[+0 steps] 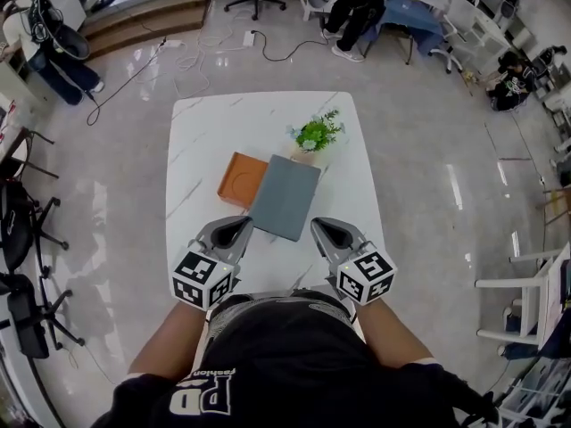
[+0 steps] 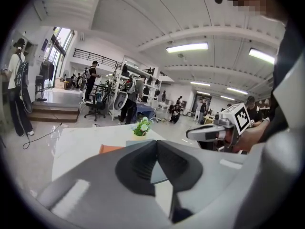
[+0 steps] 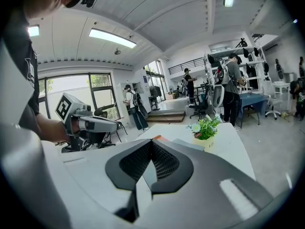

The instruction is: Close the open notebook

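Observation:
A grey notebook (image 1: 284,196) lies flat on the white table (image 1: 205,123), cover up, with no pages showing. An orange flat book (image 1: 241,178) lies against its left edge. My left gripper (image 1: 239,226) hovers near the notebook's front left corner, jaws together and nothing between them. My right gripper (image 1: 324,228) hovers at the front right corner, also shut and empty. In the left gripper view the shut jaws (image 2: 156,144) hide most of the notebook (image 2: 136,142). The right gripper view shows the same past its jaws (image 3: 151,143), with a strip of grey cover (image 3: 190,147).
A small potted plant (image 1: 317,135) stands just behind the notebook's far corner. The table's front edge is at the person's waist. Office chairs (image 1: 27,301), cables on the floor (image 1: 192,56) and people at desks (image 1: 361,12) surround the table.

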Available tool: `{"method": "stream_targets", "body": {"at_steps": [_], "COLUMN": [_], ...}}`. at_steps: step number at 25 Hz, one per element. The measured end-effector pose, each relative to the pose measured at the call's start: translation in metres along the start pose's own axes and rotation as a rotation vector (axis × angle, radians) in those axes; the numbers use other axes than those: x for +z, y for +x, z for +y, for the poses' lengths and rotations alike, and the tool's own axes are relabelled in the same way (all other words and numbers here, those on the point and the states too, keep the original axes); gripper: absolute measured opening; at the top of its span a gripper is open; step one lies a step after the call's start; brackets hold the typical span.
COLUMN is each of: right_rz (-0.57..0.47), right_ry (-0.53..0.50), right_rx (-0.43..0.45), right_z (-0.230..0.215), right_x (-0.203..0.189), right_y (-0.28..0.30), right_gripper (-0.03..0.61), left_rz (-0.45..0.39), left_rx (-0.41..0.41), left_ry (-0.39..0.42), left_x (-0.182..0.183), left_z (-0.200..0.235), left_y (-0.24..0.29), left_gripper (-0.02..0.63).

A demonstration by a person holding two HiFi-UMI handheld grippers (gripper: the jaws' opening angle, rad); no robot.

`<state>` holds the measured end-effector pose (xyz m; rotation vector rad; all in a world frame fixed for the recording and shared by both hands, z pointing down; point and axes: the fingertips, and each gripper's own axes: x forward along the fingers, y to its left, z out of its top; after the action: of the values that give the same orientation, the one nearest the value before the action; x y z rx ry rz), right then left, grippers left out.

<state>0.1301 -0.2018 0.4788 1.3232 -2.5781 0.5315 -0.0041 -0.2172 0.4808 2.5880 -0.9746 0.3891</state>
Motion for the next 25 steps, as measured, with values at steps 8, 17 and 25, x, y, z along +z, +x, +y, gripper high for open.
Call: {"method": "stream_targets", "body": {"at_steps": [8, 17, 25], "right_rz": [0.031, 0.064, 0.065], "right_ry": [-0.039, -0.009, -0.012], "right_rx": [-0.001, 0.008, 0.009], "right_z": [0.001, -0.001, 0.002], "right_x": [0.000, -0.013, -0.016], "right_y": [0.005, 0.009, 0.013], "right_gripper": [0.000, -0.001, -0.001], "left_rz": [0.005, 0.008, 0.012], "left_rx": [0.033, 0.041, 0.036], "left_ry": [0.014, 0.025, 0.032], "left_x": [-0.011, -0.015, -0.011], "left_z": [0.004, 0.009, 0.009], "left_y": [-0.015, -0.018, -0.016], "left_gripper": [0.058, 0.058, 0.058]}}
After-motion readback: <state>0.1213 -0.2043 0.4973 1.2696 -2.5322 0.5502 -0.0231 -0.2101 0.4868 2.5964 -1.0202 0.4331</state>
